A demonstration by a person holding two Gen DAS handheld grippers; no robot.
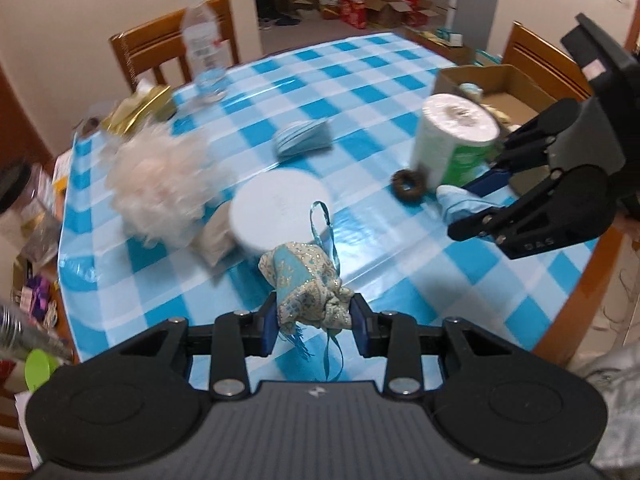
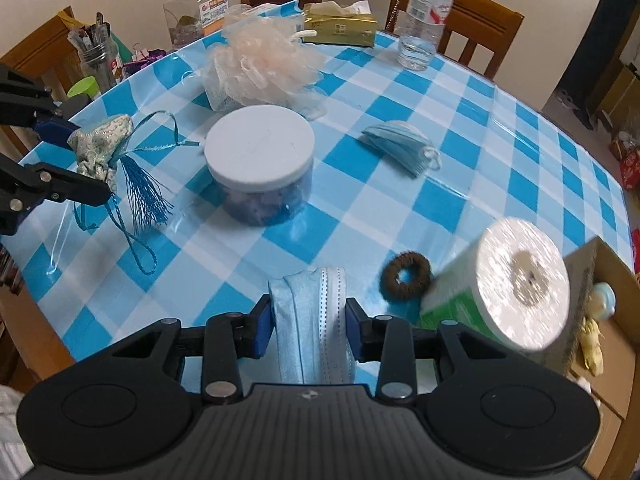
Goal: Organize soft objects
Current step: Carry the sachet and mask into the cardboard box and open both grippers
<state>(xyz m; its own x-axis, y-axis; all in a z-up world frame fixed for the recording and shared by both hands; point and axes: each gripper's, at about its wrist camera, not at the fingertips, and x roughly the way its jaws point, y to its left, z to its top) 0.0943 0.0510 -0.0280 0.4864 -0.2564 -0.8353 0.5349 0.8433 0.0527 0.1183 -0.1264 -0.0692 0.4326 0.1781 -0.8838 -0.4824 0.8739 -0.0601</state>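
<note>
Hard to read: in the left wrist view the peach mesh bath pouf [image 1: 160, 176] and the white toilet-paper roll in green wrap [image 1: 456, 140] are motion-blurred, & the clear water bottle [image 1: 202, 44] is smeared. The brown cardboard box [image 1: 500, 88] is cut off by the right gripper; its contents are too small to name. In the right wrist view the lower end of the folded pale-blue face mask [image 2: 308, 320] runs under the gripper body, so its full length is hidden.

Left gripper [image 1: 314, 316]: blue pads pinch the small turquoise-and-cream brocade sachet [image 1: 308, 284] at its gathered neck, lifted off the blue-and-white checked tablecloth [image 1: 360, 80]. The sachet's long axis runs from the jaws toward 12 o'clock, ribbon loop up top; tassel & cord hang down toward 6 o'clock.

Right gripper [image 2: 308, 320]: pads squeeze the folded mask from both sides, long axis 12 to 6 o'clock, edge-on to the lens, above the cloth.

In the right wrist view a 2nd pale-blue mask [image 2: 400, 144] lies flat at 1 o'clock, long axis 10 to 4. The white-lidded clear round jar [image 2: 258, 152] sits at 11 o'clock, the brown fuzzy hair tie [image 2: 406, 276] just beside the roll at 3 o'clock.
</note>
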